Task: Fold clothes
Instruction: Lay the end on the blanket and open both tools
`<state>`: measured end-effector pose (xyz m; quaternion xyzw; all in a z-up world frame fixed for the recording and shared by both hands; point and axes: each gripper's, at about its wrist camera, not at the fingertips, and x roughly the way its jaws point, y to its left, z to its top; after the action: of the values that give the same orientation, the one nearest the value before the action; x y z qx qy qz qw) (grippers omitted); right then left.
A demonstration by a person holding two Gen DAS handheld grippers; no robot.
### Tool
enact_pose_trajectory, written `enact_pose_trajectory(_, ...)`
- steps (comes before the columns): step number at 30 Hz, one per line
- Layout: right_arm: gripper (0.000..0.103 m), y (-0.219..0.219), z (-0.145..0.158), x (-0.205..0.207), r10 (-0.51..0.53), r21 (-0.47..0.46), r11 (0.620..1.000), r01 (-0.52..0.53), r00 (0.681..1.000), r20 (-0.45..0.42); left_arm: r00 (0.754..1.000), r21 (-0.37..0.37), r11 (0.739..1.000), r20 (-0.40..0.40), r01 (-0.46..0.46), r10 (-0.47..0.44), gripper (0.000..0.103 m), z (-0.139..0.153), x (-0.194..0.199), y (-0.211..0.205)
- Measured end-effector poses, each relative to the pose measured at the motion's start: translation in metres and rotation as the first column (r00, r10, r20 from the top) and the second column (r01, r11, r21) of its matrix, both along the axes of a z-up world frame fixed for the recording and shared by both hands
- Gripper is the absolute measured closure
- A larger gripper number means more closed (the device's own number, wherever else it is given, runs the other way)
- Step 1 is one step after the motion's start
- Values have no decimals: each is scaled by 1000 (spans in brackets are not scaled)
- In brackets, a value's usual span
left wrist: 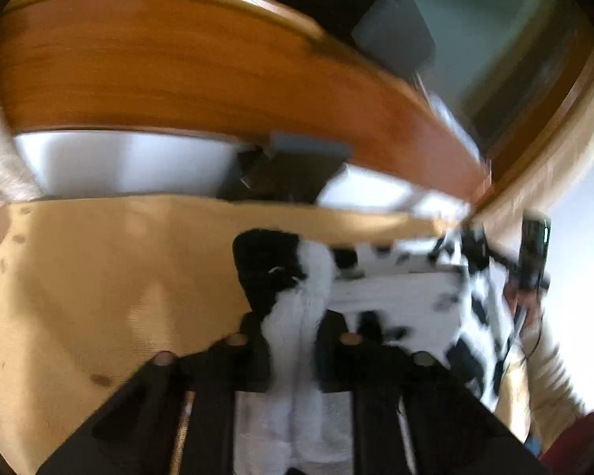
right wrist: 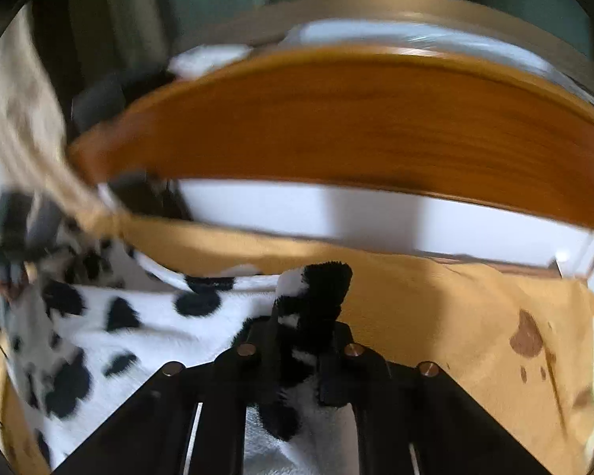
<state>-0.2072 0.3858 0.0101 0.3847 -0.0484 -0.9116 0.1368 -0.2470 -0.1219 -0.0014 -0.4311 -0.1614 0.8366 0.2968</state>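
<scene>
Fluffy white fleece garment with black cow-like patches point(right wrist: 138, 324), stretched above the mustard-yellow bed cover point(right wrist: 455, 308) and in front of the curved orange-brown wooden headboard point(right wrist: 336, 118). One bunched edge clamped between the black fingers of the left gripper point(left wrist: 291, 340), the opposite edge clamped likewise in the right gripper point(right wrist: 307, 344). Both views blurred; white wall panel point(right wrist: 297, 209) below the headboard.

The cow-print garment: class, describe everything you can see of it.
The cow-print garment is fluffy white fleece with black patches. It is stretched between both grippers: the left gripper pinches a white-and-black corner, the right gripper a mostly black one. It hangs over the tan bedspread, in front of a wooden bed board.
</scene>
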Motion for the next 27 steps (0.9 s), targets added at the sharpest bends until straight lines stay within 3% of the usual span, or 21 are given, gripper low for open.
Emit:
enact_pose_trajectory(2, 91, 11, 4, 5, -52, -50, 997, 52, 999, -16, 997, 63, 995, 19, -71, 70, 91, 0, -1, -15)
enact_pose_trajectory(4, 91, 18, 5, 7, -101, -67, 993, 99, 995, -24, 992, 72, 990, 27, -123, 121, 91, -2, -2, -20)
enact_pose_trajectory(12, 90, -3, -20, -12, -139, 58, 989, 135, 989, 58, 981, -131, 974, 38, -183, 189, 90, -20, -8, 0)
enact_pose_trajectory(15, 77, -6, -25, -16, -156, 101, 984, 148, 984, 80, 980, -203, 963, 44, -180, 192, 81, -28, -7, 8)
enact_pose_trajectory(16, 62, -7, -25, -16, -168, 116, 981, 158, 982, 81, 980, -227, 957, 46, -178, 193, 81, -31, -7, 10)
enact_pose_trajectory(17, 40, -5, -23, -13, -190, 131, 975, 179, 979, 73, 979, -244, 953, 45, -182, 198, 75, -29, -6, 10)
enact_pose_trajectory(18, 35, -2, -18, -9, -222, 144, 967, 212, 974, 52, 978, -261, 947, 45, -185, 204, 59, -26, -5, 9)
enact_pose_trajectory(20, 33, 7, -7, 3, -245, 149, 959, 242, 969, 5, 970, -295, 928, 19, -226, 243, 35, -16, 1, 1)
enact_pose_trajectory(21, 33, 9, 1, 11, -253, 156, 955, 253, 967, -23, 964, -301, 919, -1, -254, 266, 28, -9, 6, -5)
enact_pose_trajectory(23, 33, 9, 15, 29, -249, 189, 946, 262, 964, -87, 949, -312, 898, -43, -309, 312, 24, 6, 15, -16)
enact_pose_trajectory(25, 33, 1, 31, 56, -206, 259, 934, 246, 964, -169, 931, -263, 894, -66, -363, 359, 24, 27, 34, -31)
enact_pose_trajectory(27, 33, -6, 43, 82, -147, 289, 935, 207, 966, -215, 930, -201, 908, -68, -367, 361, 23, 40, 50, -34)
